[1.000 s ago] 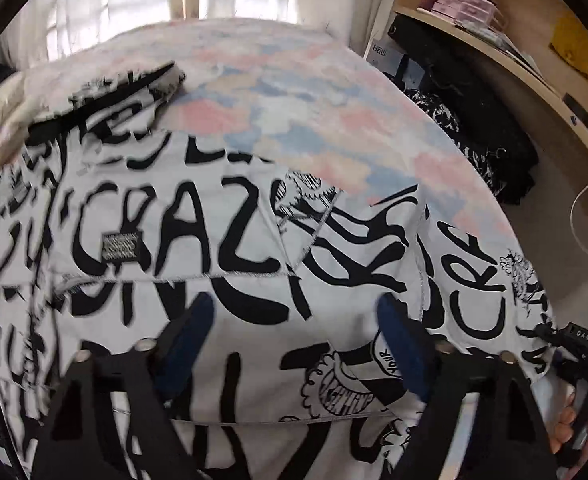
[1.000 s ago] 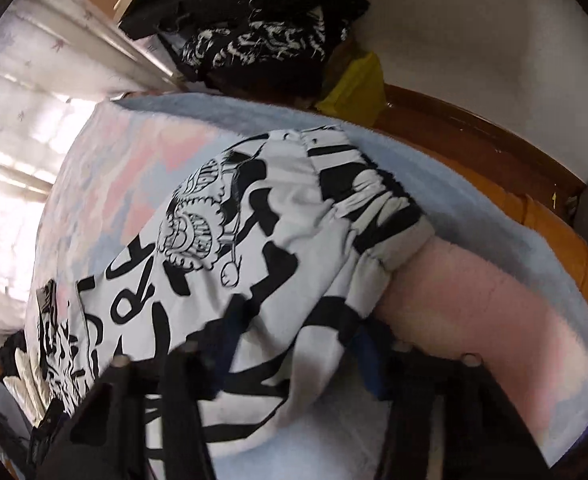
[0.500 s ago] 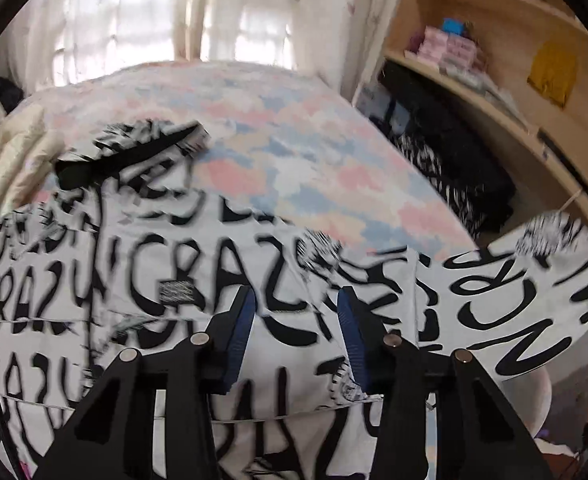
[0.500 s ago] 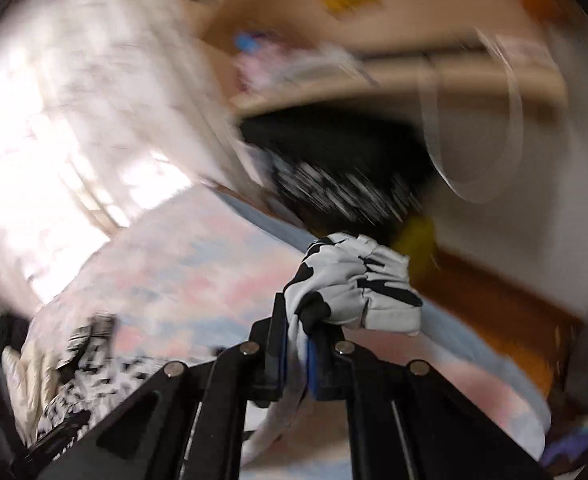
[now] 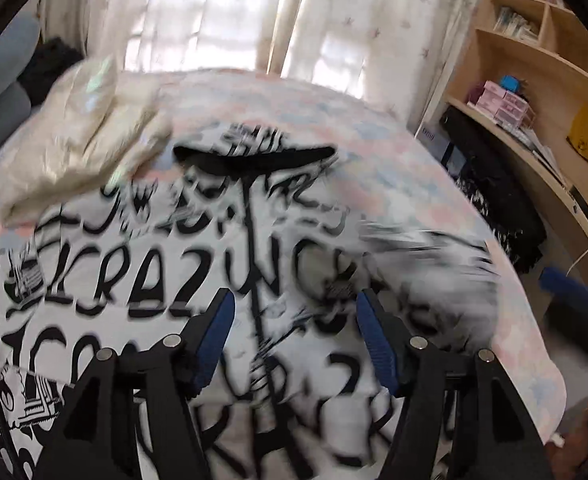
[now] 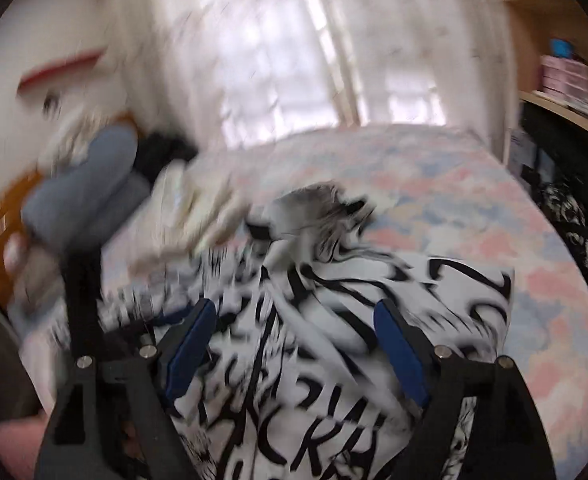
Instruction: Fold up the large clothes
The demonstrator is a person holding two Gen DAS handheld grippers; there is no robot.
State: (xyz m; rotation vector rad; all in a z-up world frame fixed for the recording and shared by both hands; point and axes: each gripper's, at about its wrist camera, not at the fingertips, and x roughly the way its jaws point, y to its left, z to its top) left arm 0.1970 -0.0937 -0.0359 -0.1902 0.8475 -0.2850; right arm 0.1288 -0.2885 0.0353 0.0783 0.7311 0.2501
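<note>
A white jacket [image 5: 134, 280] printed with black graffiti lettering lies spread on the pastel bedcover [image 5: 373, 140], its black collar [image 5: 254, 156] at the far end. One sleeve [image 5: 425, 256], smeared by motion, lies across the jacket's right side. My left gripper [image 5: 295, 304] hovers above the jacket's middle, its jaws opening with nothing between the blue pads [image 5: 214, 332]. In the right wrist view the jacket [image 6: 333, 360] fills the lower half and the folded-over sleeve [image 6: 445, 280] lies on top of it. My right gripper [image 6: 294, 312] hangs over it, jaws opening wide and holding nothing.
A cream folded garment [image 5: 86, 140] lies at the bed's far left beside grey-blue cushions [image 6: 86, 184]. Wooden shelves [image 5: 533, 92] with boxes run along the right, with a pile of black clothes [image 5: 493, 184] beneath. Curtained windows [image 5: 214, 12] stand behind the bed.
My right gripper, shut on the sleeve cuff half a second ago, swung it over the jacket and let go. My left gripper lifted back from the cloth; its jaws narrowed, then widened.
</note>
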